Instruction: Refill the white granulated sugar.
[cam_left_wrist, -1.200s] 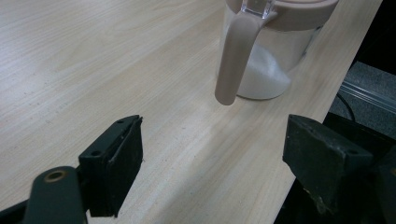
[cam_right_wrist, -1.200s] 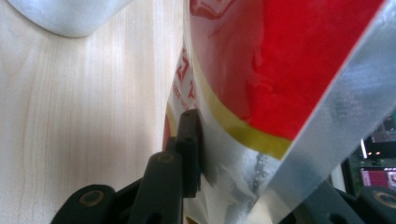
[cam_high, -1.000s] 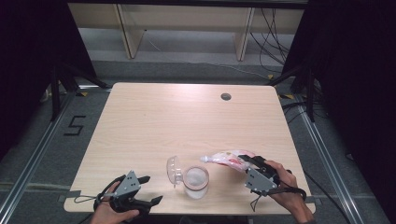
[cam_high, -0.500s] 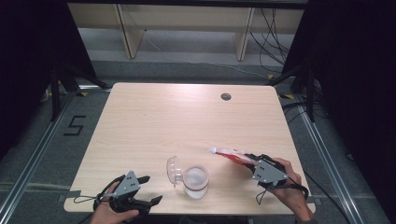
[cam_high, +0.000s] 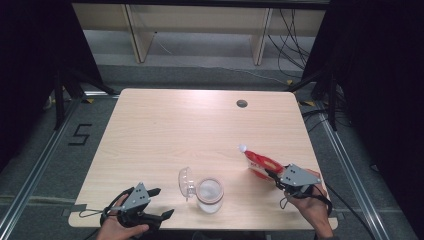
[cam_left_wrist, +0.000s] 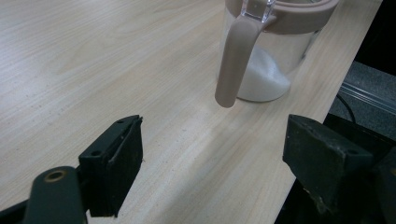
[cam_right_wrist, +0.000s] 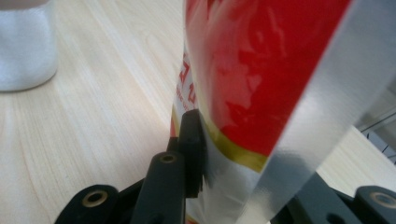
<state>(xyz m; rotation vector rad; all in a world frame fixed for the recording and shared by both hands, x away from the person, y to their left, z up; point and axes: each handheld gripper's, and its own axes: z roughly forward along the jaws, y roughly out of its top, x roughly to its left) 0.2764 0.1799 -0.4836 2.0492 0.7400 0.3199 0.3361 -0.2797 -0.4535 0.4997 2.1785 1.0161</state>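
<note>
1. Nearest the table's front edge, the left gripper (cam_high: 159, 202) rests with its jaws spread wide and nothing between them.
2. Just beyond it to the right stands the jar (cam_high: 209, 194), upright, white powder in the bottom, its clear lid (cam_high: 185, 182) flipped open to the left; the left gripper view shows its handle (cam_left_wrist: 235, 56) facing those jaws.
3. At the front right, the right gripper (cam_high: 272, 175) is clamped on the tail of a red pouch (cam_high: 260, 162).
4. The pouch's long axis runs from the gripper up and left, its white spout (cam_high: 242, 148) pointing away from the person, past the jar rather than at it.
5. The jar lies left of the pouch, apart from it; the right hand is nearer the pouch, the left nearer the jar.
6. Bare table (cam_high: 200, 120) lies between pouch and jar, so I judge nothing blocks a swing across.
7. Farthest off sits a dark grommet hole (cam_high: 242, 103).
</note>
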